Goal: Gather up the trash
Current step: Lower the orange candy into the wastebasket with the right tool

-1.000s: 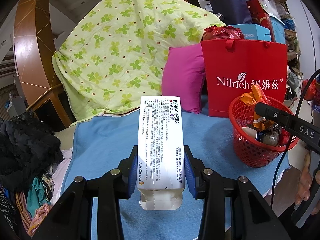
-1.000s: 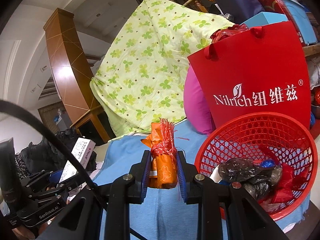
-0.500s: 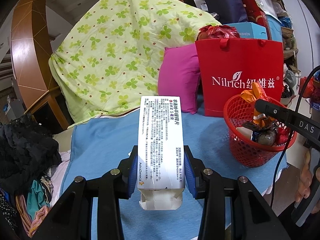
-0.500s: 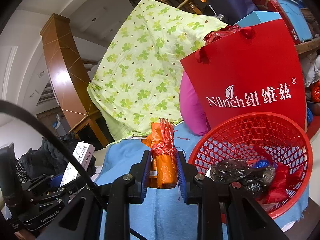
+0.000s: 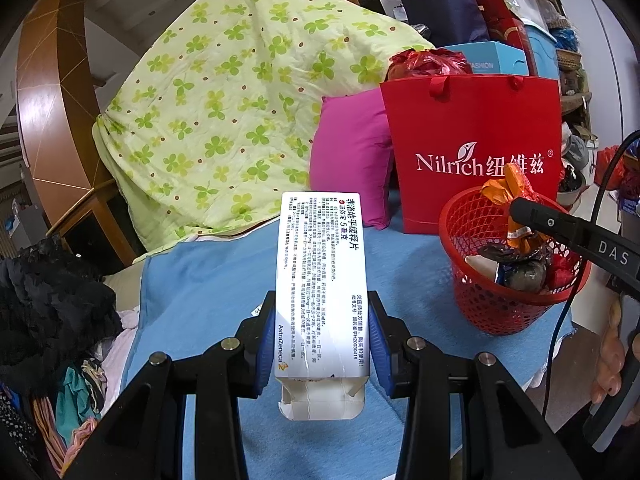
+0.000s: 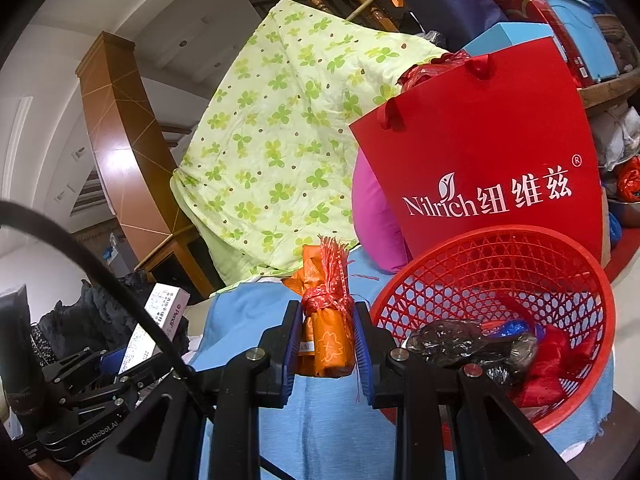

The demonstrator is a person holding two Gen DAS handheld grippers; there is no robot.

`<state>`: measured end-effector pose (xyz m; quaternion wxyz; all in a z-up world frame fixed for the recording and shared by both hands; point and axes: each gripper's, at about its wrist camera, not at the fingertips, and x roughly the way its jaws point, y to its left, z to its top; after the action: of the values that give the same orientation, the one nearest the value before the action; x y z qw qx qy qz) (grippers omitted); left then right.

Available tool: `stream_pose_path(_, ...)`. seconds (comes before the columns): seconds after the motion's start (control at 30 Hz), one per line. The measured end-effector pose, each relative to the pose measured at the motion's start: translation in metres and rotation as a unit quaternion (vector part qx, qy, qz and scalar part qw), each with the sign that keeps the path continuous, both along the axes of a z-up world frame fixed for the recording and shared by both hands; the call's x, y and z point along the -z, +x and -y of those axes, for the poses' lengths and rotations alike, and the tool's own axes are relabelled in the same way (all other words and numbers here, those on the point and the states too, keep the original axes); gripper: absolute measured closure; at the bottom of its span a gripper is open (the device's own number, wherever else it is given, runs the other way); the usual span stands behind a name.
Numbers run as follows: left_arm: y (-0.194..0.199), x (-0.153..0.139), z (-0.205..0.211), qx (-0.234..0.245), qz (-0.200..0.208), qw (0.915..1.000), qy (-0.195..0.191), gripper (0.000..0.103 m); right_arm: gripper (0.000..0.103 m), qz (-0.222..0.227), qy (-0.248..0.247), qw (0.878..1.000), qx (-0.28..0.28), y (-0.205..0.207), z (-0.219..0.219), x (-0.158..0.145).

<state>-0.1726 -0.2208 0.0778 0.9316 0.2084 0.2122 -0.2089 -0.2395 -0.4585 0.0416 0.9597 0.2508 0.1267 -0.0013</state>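
Note:
My left gripper (image 5: pixel 320 344) is shut on a white medicine box (image 5: pixel 320 280) and holds it above the blue cloth. My right gripper (image 6: pixel 326 344) is shut on an orange wrapper bundle (image 6: pixel 328 336) tied with red string, just left of the red mesh basket (image 6: pixel 496 264). In the left wrist view the basket (image 5: pixel 504 304) sits at the right with the orange bundle (image 5: pixel 508 188) above its rim. The basket holds dark and red crumpled trash (image 6: pixel 472 344). The left gripper with the box (image 6: pixel 160 316) shows at the left of the right wrist view.
A red Nilrich bag (image 5: pixel 472 152) and a pink pillow (image 5: pixel 352 168) stand behind the basket. A green clover quilt (image 5: pixel 224 120) is draped at the back. The blue cloth (image 5: pixel 208 280) covers the surface. Dark clothes (image 5: pixel 48 312) are piled at the left.
The left gripper has drawn back and left a little, so the basket and bag look smaller. The right gripper has shifted slightly with the bundle still beside the basket.

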Motion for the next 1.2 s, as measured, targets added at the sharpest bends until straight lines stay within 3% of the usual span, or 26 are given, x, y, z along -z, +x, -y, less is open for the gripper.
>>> stream_pose_path(1.2, -0.01, 0.005, 0.017, 0.02, -0.003, 0.9998, 0.009, 0.06, 0.076, 0.001, 0.007, 1.0, 0.018, -0.014, 0.006, 0.002)
